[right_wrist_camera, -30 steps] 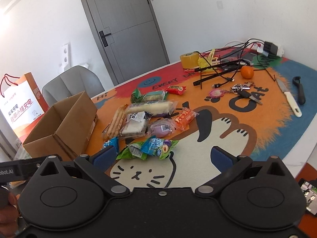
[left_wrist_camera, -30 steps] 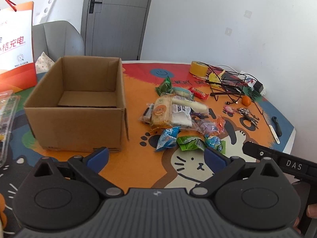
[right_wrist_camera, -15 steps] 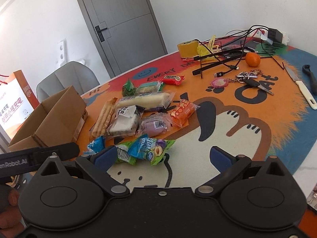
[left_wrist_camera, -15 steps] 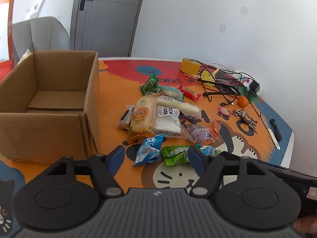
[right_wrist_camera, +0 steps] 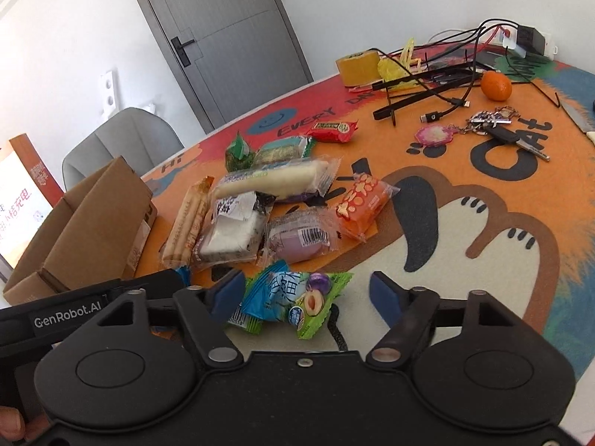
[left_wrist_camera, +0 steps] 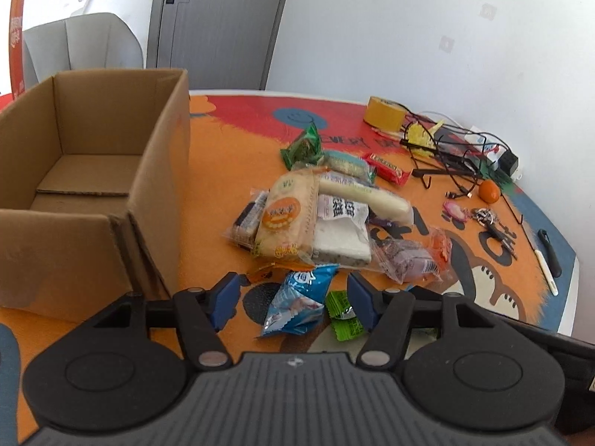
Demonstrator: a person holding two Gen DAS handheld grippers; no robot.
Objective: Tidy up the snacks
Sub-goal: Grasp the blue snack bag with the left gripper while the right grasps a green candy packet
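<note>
1. Left wrist view: my left gripper (left_wrist_camera: pixel 293 299) is about half spread and its jaws are closing, with the blue snack packet (left_wrist_camera: pixel 297 306) lying between them. The pads don't seem to press it yet, so nothing is held. The cardboard box (left_wrist_camera: pixel 96 200) sits open at 10 o'clock, with no snacks showing inside it; the snack pile (left_wrist_camera: pixel 316 215) lies at 12 o'clock, just past the packet.
2. To do this well, I'd centre the packet's puffy middle between the pads, not its crimped edge, and avoid pinching the green wrapper (left_wrist_camera: pixel 344 316) touching it at 3 o'clock.
3. Right wrist view: my right gripper (right_wrist_camera: pixel 303 297) is wider, its jaws also closing around the blue-and-green plum packet (right_wrist_camera: pixel 293 303), which sits closer to the left pad, untouched as far as I can tell. The box (right_wrist_camera: pixel 93 230) is at 9 o'clock.
4. I'd shift slightly left so both pads meet the packet evenly, then close gently.
</note>
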